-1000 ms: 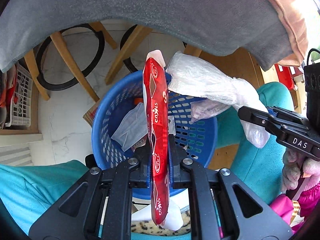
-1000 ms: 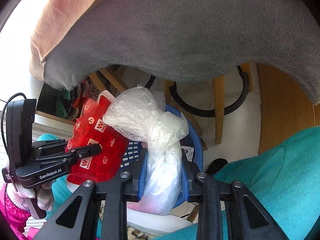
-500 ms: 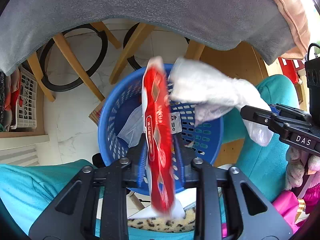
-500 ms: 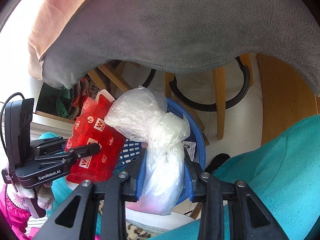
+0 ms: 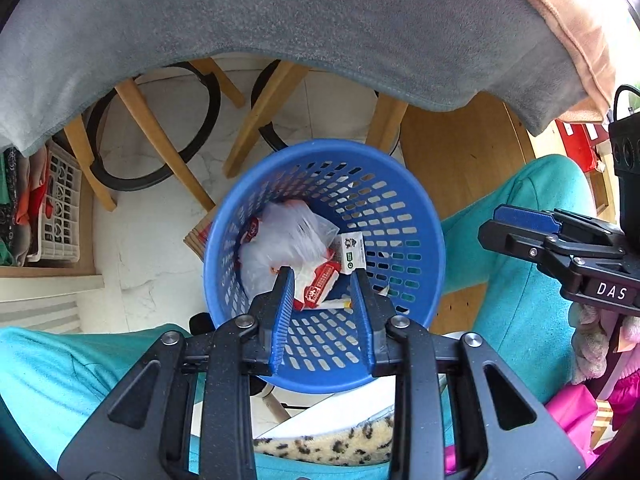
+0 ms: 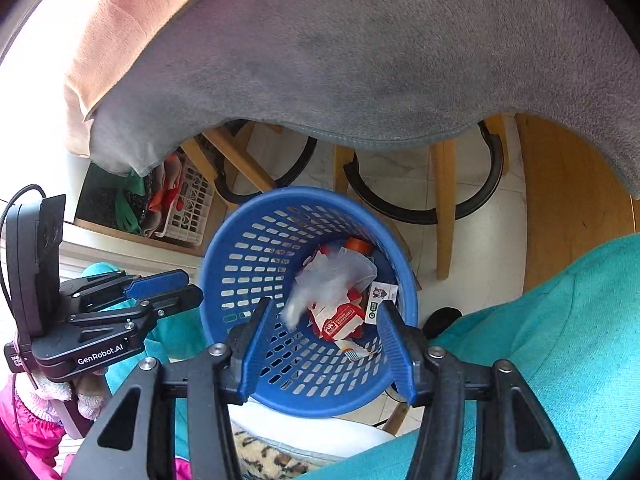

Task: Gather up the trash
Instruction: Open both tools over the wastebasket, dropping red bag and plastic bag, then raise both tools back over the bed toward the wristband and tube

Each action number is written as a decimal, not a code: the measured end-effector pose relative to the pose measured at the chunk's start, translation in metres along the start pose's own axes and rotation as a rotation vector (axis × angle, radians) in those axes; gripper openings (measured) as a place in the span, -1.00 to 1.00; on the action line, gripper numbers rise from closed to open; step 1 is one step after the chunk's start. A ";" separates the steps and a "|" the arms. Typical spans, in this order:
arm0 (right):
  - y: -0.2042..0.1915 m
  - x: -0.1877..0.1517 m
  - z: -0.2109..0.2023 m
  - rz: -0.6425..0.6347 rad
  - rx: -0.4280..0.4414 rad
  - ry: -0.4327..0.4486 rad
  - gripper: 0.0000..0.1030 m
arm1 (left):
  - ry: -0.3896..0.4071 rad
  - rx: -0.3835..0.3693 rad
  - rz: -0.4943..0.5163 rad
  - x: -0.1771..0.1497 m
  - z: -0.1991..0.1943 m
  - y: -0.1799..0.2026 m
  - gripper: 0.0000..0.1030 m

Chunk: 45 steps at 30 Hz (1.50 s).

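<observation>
The trash lies at the bottom of the blue basket (image 5: pixel 416 216): a crumpled clear plastic bag (image 5: pixel 286 240) on top, a red wrapper (image 5: pixel 318 286) beside and partly under it, and a small white carton (image 5: pixel 352 251) leaning against the slotted wall. In the right wrist view the same heap shows, with something orange (image 6: pixel 357 245) behind the bag, too hidden to name.

The left gripper (image 5: pixel 322 288) hangs over the basket mouth, pointing steeply down, its jaws parted with nothing between them; they have just been opening, though the last of that widening was slight. The right gripper (image 6: pixel 326 326) hangs just beside it, jaws spread wider and also empty, and they too have just been opening. Neither touches the rim as far as the views show.

The step in hand looks like the release, and it seems done cleanly, since both pieces sit well inside the wall. To finish well, I would lift both grippers straight up before swinging them away, so a finger does not catch the rim and tip the light basket. Light film can cling to the ribbed blue pads (image 5: pixel 283 316), so a glance at them is worthwhile.

Around the basket are the person's teal trouser legs (image 5: pixel 516 248), wooden chair legs (image 5: pixel 156 136) on a pale floor, and a grey cloth (image 5: pixel 280 12) hanging overhead.
</observation>
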State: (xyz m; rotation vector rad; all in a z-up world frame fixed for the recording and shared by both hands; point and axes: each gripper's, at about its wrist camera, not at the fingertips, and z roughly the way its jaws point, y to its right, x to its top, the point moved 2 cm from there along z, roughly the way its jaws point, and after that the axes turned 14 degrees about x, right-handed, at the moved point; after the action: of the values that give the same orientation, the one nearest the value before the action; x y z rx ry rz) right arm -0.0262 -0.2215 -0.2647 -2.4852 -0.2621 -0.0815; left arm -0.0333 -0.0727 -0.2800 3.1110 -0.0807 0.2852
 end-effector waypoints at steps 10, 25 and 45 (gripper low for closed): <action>-0.019 0.005 -0.015 -0.060 -0.005 0.045 0.09 | 0.084 0.040 0.004 0.008 -0.027 0.001 -0.45; -0.076 0.024 -0.079 -0.248 -0.069 0.244 0.35 | 0.300 0.100 -0.006 0.026 -0.102 0.001 -0.45; -0.116 0.042 -0.149 -0.360 -0.122 0.501 1.00 | 0.557 0.216 -0.092 0.044 -0.191 -0.016 0.65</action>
State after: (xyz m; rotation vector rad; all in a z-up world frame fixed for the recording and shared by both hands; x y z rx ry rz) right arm -0.0085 -0.2135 -0.0721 -2.4100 -0.4934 -0.8752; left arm -0.0240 -0.0550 -0.0845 3.0865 0.1072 1.2066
